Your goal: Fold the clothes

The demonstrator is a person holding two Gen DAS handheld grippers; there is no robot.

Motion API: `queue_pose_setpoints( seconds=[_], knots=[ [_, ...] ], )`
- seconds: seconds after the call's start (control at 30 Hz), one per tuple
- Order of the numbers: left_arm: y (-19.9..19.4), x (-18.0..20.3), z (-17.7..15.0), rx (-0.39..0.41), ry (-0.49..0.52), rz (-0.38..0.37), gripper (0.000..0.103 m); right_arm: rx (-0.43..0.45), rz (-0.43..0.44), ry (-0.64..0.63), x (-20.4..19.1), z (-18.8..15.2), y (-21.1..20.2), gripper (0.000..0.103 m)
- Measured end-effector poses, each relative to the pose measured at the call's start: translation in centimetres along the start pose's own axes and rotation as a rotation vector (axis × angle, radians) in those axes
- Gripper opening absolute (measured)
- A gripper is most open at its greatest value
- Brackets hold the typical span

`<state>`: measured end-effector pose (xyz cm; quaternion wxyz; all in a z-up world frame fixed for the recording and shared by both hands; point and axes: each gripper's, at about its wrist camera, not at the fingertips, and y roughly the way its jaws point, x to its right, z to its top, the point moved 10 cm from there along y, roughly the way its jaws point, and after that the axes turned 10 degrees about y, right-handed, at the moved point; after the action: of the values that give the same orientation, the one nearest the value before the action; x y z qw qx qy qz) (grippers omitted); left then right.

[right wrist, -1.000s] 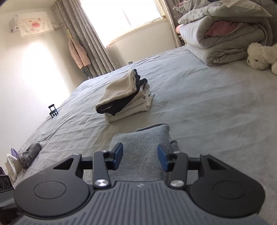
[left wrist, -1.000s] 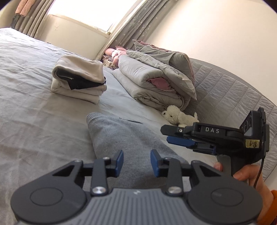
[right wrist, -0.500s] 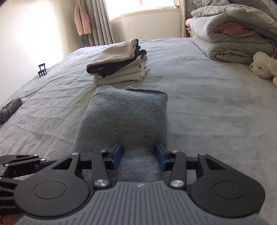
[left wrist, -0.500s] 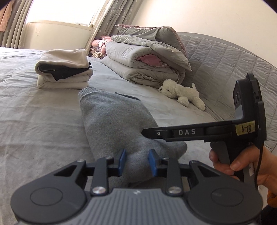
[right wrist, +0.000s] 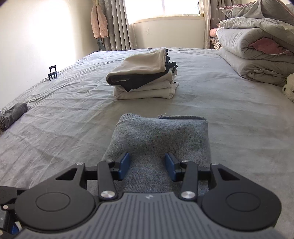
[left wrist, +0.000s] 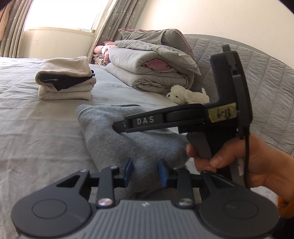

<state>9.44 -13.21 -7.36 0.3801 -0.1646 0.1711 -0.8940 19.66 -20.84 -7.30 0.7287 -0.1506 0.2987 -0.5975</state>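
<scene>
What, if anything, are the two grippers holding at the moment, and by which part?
The left gripper pinches the grey sweater at its near end; whether the right gripper grips it is unclear.

Fuzzy grey knit sweater (right wrist: 159, 139) on matt, creased cloth bedsheet (right wrist: 55, 128)

Your daylight comes from the window (right wrist: 181, 7), blown out to white in both views. It washes the wall (right wrist: 36, 36) with glare and leaves soft shadows on the bed (right wrist: 64, 110). Focus is sharp; fisheye bends the edges and darkens the corners.
</scene>
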Motion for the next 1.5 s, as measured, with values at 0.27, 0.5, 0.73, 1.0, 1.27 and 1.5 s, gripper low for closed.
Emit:
queue_pose_setpoints(
  seconds=[0.27, 0.5, 0.73, 1.0, 1.27, 1.5],
  knots=[
    [-0.8, -1.4, 1.1, 0.02, -0.093, -0.009, 0.043, 0.069, 0.007, 0.072, 1.7, 1.5, -2.8, 0.064],
    [-0.3, -3.9, 0.6, -0.006, -0.221, 0.03, 0.056, 0.007, -0.004, 0.196, 5.2, 0.7, -3.3, 0.066],
    [1.1, -5.6, -1.7, -0.063, -0.448, -0.053, 0.064, -0.141, 0.13, 0.468, 7.1, -2.4, -1.4, 0.074],
    [1.2, -5.4, -2.1, -0.037, -0.502, -0.088, 0.047, -0.169, 0.306, 0.669, 6.0, -2.0, -0.8, 0.043],
    [-1.8, -3.4, 0.1, -0.02, -0.48, -0.054, 0.039, -0.164, 0.48, 0.673, 3.3, 0.9, -2.8, 0.041],
    [-3.9, -2.7, 0.4, -0.038, -0.437, -0.013, 0.039, -0.243, 0.583, 0.622, 0.5, 1.5, -2.6, 0.041]
  ],
)
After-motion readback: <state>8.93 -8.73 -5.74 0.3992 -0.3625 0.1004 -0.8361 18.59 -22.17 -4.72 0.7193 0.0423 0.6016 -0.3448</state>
